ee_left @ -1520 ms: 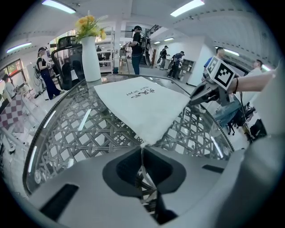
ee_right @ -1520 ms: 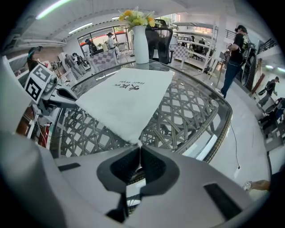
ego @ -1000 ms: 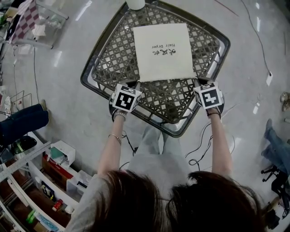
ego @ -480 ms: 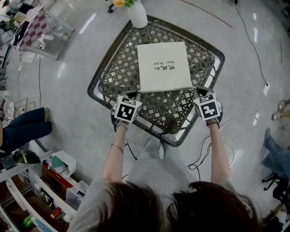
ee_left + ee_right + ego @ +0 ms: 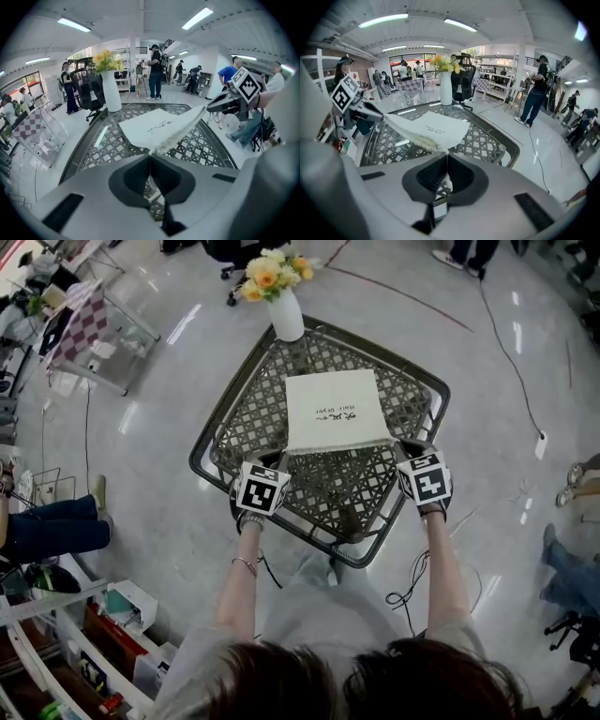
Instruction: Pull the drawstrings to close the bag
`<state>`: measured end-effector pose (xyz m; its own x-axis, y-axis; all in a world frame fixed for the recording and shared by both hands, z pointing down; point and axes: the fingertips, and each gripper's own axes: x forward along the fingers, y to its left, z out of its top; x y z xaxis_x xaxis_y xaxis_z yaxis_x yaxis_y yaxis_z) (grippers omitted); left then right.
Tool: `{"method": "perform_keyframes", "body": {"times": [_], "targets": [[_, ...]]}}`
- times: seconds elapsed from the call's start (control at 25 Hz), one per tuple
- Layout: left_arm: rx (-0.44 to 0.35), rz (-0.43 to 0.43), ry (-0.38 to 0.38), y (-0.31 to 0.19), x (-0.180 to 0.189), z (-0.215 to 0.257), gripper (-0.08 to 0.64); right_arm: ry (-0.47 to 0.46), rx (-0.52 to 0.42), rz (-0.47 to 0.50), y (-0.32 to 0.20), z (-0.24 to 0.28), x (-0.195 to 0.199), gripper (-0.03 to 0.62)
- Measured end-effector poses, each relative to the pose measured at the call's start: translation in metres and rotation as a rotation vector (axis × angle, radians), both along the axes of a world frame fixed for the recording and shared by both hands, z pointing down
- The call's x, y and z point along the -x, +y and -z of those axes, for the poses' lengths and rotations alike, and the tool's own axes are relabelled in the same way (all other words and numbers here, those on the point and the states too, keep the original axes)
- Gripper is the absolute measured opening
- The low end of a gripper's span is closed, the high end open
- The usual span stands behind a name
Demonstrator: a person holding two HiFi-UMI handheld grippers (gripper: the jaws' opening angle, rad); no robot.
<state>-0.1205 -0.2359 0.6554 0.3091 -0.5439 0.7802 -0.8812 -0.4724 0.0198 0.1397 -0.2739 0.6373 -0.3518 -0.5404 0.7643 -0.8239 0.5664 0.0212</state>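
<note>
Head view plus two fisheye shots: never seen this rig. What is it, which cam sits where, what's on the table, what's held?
There is no robot here. A person holds a handheld two-jaw gripper in each hand. The head view comes from a camera on the person's head, looking steeply down at both arms. The other two pictures come from a camera riding on each gripper, looking along its own jaws. The marker cubes are part of the grippers.

On the lattice table lie a white cloth bag with small print and, at the far edge, a vase of flowers.

The left gripper and the right gripper are both shut, each pinching one near corner of the bag. The bag's near edge stretches between them and looks lifted off the table.
</note>
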Motion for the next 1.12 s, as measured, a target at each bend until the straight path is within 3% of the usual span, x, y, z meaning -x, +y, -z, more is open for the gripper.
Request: {"method": "perform_keyframes", "body": {"times": [1.12], "targets": [[-0.221,0.048,0.089,-0.044,0.008,0.108,0.028,-0.083,-0.219,-0.082,-0.034,0.106,0.0,0.025]]}}
